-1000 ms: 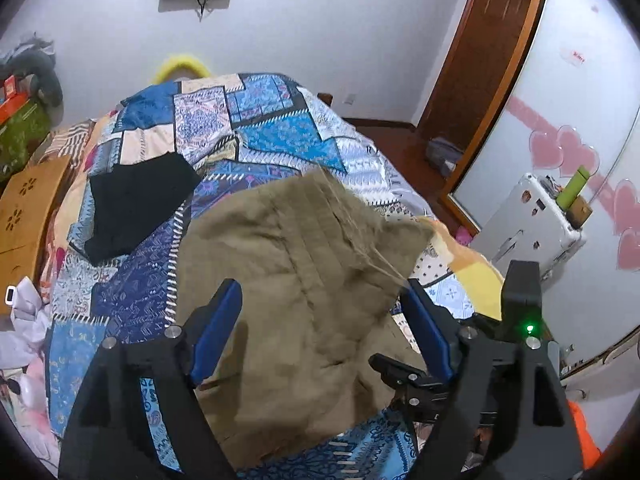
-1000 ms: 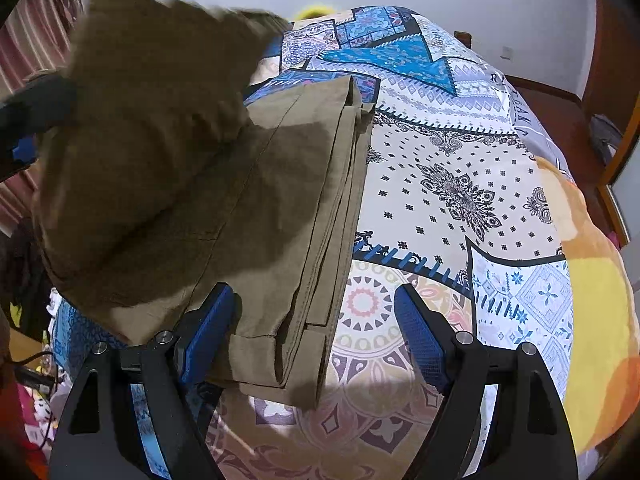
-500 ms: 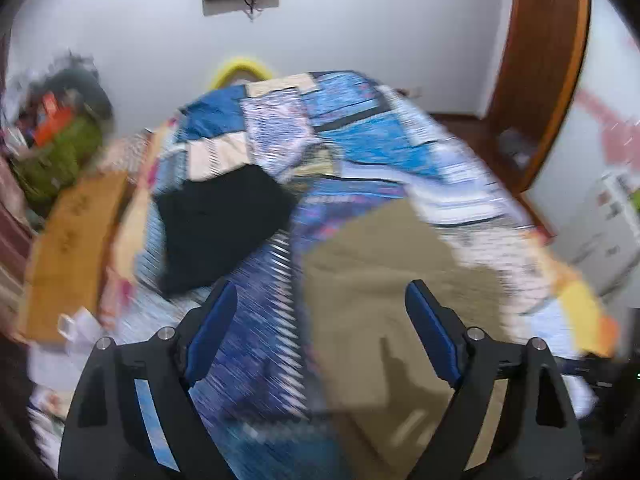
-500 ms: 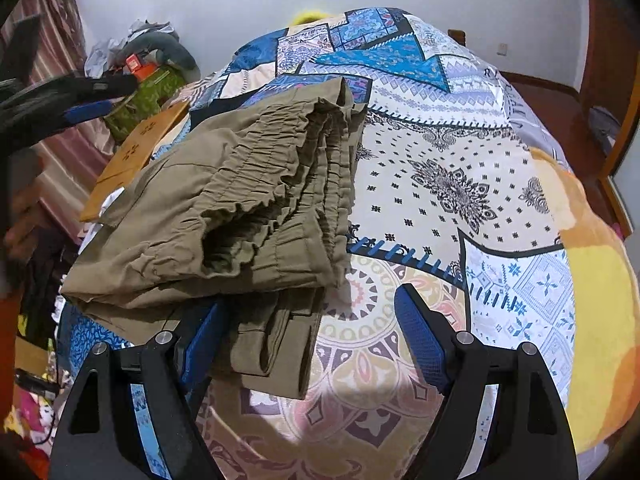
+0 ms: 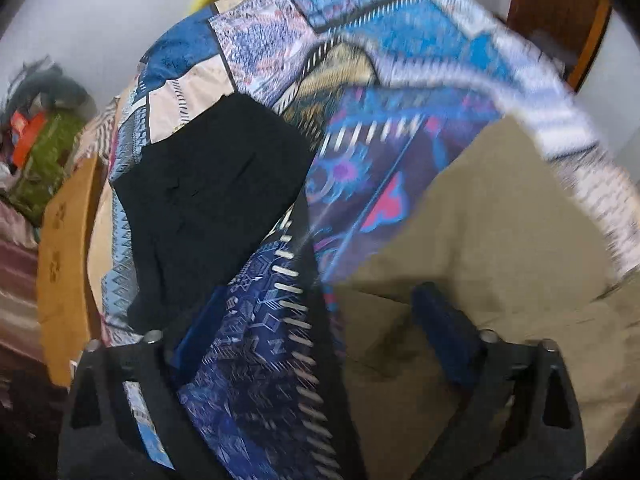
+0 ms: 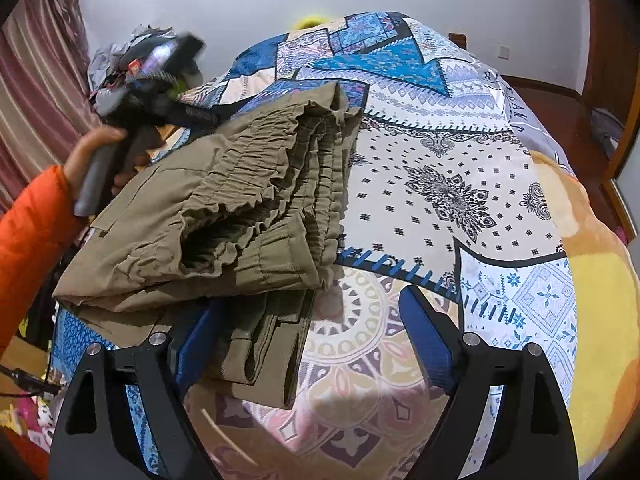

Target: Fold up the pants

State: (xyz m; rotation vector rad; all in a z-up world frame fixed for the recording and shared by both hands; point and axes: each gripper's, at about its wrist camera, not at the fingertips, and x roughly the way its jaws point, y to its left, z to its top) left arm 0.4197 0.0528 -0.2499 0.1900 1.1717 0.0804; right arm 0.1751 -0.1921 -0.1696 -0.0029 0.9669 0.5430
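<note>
The khaki pants [image 6: 224,216] lie folded in a stack on the patterned bed, elastic waistband on top facing me. In the blurred left wrist view they [image 5: 492,240] fill the right side. My left gripper [image 5: 316,332] is open and empty above the bed, its right finger over the pants' edge. It also shows in the right wrist view [image 6: 160,76], held by a hand with an orange sleeve, beyond the far left of the pants. My right gripper [image 6: 316,340] is open and empty, its left finger at the stack's near corner.
A folded black garment [image 5: 208,200] lies on the patterned quilt [image 6: 460,168] left of the pants. A wooden board [image 5: 64,264] and a clutter pile [image 5: 40,128] stand at the bed's left side. A wooden door [image 6: 612,60] is at right.
The top half of the pants dropped onto the stack and my left gripper let it go. The left gripper swung left and lower toward the black garment. The right gripper barely moved.
</note>
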